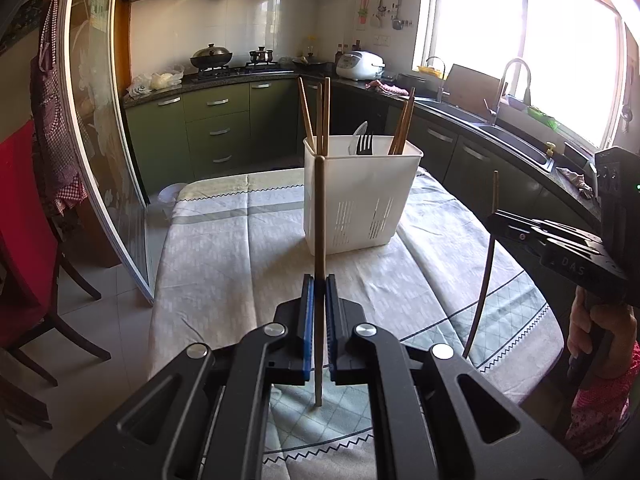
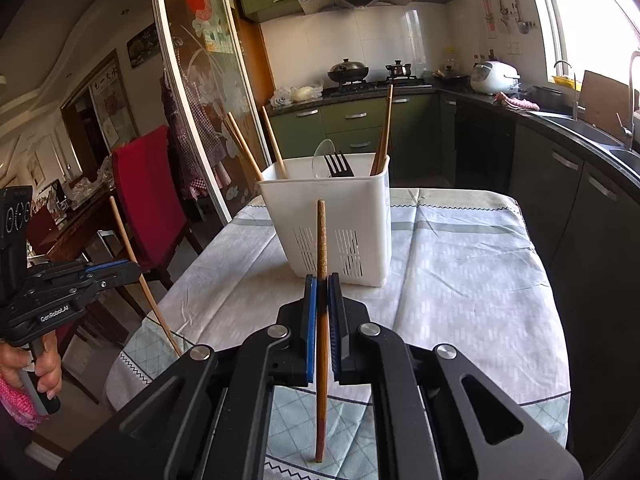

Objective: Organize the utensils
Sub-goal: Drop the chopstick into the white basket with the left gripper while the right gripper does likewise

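Note:
A white utensil holder (image 1: 360,196) stands on the table, also in the right wrist view (image 2: 336,220). It holds several wooden chopsticks (image 1: 324,116), a black fork (image 1: 365,143) and a pale spoon. My left gripper (image 1: 319,280) is shut on a light wooden chopstick (image 1: 319,216), held upright in front of the holder. My right gripper (image 2: 322,280) is shut on a darker wooden chopstick (image 2: 322,240), also upright before the holder. Each gripper shows in the other's view, the right gripper (image 1: 496,216) and the left gripper (image 2: 134,266), each with its chopstick.
The table has a grey and teal patterned cloth (image 1: 224,248). A red-backed chair (image 2: 148,192) stands at the table's left side. Green kitchen cabinets (image 1: 216,128), a stove with pots and a sink (image 1: 516,140) lie behind and to the right.

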Demonstrator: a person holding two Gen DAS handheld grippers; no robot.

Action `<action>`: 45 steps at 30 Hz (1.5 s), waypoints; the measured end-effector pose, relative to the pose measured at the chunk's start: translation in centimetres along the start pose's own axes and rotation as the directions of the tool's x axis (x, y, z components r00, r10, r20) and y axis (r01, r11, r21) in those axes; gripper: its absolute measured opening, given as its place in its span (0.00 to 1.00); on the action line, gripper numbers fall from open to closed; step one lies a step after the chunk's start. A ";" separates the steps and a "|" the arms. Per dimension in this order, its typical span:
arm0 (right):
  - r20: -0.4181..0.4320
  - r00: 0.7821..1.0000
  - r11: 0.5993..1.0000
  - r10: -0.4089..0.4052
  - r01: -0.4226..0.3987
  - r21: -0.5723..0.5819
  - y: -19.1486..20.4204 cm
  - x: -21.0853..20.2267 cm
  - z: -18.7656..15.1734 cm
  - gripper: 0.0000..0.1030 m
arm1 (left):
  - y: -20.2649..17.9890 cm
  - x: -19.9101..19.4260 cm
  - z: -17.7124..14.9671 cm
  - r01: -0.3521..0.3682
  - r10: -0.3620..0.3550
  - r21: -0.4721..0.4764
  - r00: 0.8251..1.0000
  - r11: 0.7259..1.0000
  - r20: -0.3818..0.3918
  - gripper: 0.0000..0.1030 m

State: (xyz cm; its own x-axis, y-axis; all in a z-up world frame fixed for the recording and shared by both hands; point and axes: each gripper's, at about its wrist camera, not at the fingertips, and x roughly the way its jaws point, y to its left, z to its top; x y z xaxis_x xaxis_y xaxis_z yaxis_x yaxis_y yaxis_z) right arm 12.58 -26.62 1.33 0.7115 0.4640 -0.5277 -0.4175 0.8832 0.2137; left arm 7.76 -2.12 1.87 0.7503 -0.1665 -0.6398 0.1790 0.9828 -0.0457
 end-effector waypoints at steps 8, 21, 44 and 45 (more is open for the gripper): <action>0.036 0.999 1.000 0.001 0.000 -0.003 -0.1 -2.6 -0.5 0.06 | -0.3 -0.8 0.2 -0.002 0.002 0.011 1.000 1.000 0.016 0.05; 0.085 0.996 0.999 0.018 -0.015 -0.043 0.8 -3.7 2.8 0.06 | -1.2 -2.2 3.8 0.072 -0.072 0.012 0.997 0.997 0.040 0.05; 0.058 0.998 1.000 0.003 -0.004 0.004 -2.4 -3.6 2.0 0.06 | -4.3 5.7 18.5 -0.044 0.041 0.007 0.968 0.999 0.248 0.05; 0.059 0.998 1.000 0.003 -0.003 0.001 -2.4 -3.6 2.2 0.06 | -4.2 6.5 18.4 -0.050 0.046 0.008 0.972 0.999 0.230 0.05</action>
State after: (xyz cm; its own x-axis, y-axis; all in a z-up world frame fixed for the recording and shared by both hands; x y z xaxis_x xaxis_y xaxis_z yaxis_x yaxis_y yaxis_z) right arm 12.23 -30.24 4.59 0.7425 0.4698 -0.4774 -0.4190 0.8819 0.2161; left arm 23.53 -8.85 12.03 0.8839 -0.1346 -0.4479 0.1467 0.9891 -0.0077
